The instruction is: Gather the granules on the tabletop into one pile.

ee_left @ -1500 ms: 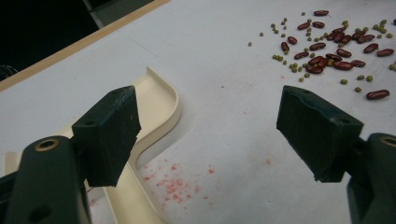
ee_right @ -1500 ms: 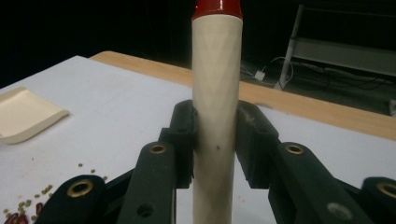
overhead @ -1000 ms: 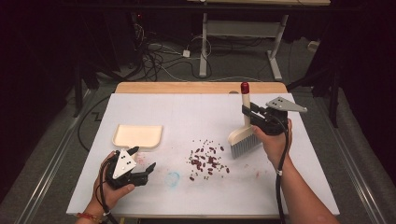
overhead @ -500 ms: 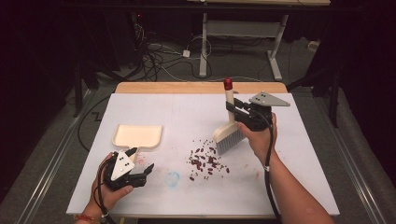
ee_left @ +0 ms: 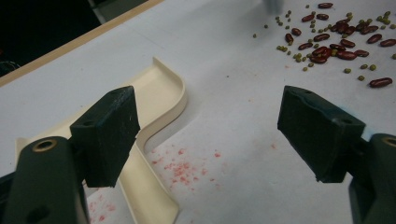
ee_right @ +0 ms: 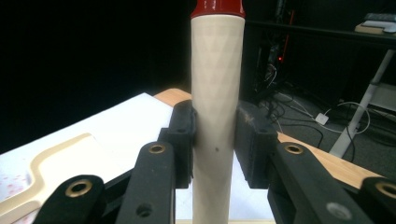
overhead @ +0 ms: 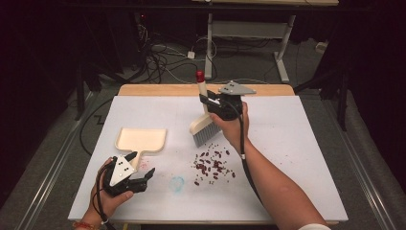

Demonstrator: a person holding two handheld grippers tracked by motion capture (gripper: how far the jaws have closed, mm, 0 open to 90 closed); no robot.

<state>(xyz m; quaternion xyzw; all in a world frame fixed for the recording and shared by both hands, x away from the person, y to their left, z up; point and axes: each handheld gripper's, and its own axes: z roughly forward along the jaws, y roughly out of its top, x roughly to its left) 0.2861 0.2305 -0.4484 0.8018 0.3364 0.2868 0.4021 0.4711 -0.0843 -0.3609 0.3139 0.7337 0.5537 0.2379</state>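
My right gripper (overhead: 207, 101) is clamped on the brush (overhead: 203, 125) handle, bristles seemingly just off the table (overhead: 297, 143), beans (overhead: 213, 165) at its 5 o'clock. My left gripper (overhead: 146, 176) gapes empty, dustpan (overhead: 141, 140) at 12 o'clock.

Brush (ee_right: 217, 116) bristles below frame edge

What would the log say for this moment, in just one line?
right gripper: shut on brush handle | left gripper: open, near dustpan | beans: scattered on table
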